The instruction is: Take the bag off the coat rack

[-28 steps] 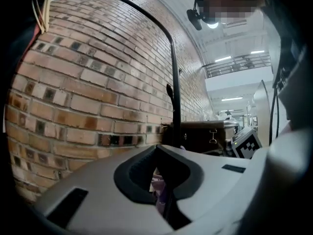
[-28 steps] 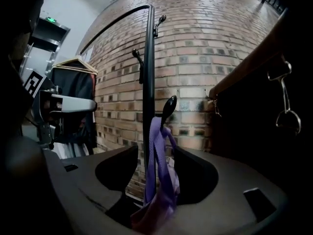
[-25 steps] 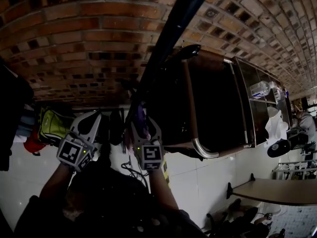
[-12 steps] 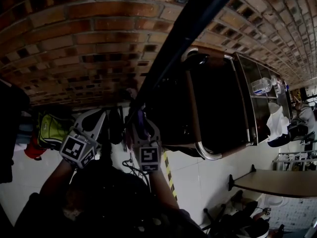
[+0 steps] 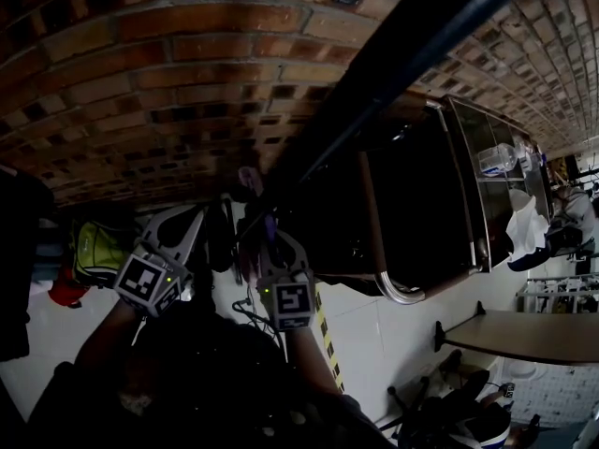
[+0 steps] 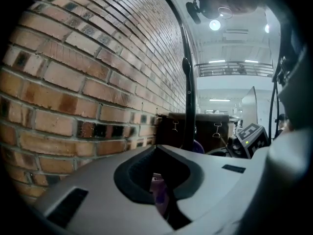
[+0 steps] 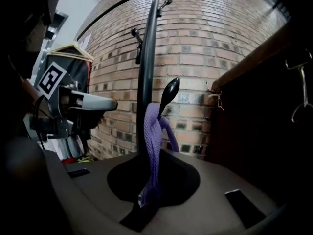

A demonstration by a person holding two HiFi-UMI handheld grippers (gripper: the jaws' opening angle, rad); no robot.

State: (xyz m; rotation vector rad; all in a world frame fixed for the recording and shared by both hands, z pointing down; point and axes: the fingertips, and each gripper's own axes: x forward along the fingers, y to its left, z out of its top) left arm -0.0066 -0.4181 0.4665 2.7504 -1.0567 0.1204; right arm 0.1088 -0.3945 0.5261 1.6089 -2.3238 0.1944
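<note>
Since a second ago the coat rack pole [image 5: 393, 82] swung toward 2 o'clock in your head view. Your right gripper [image 7: 146, 202] was clamped on the bag's purple strap [image 7: 152, 146], looped over the hook [image 7: 168, 94] at 12 o'clock; the bag itself was unseen. Your left gripper [image 6: 161, 199] was pinched on a purple scrap [image 6: 157, 190]. Pulling down could snag that hook. The brick wall [image 7: 220, 43] stood behind, the cabinet [image 7: 259, 146] at 3 o'clock; room lay toward you.

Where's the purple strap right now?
Right gripper view, centre: the purple strap hangs looped over the black hook beside the rack pole, its lower end clamped in the right gripper.
</note>
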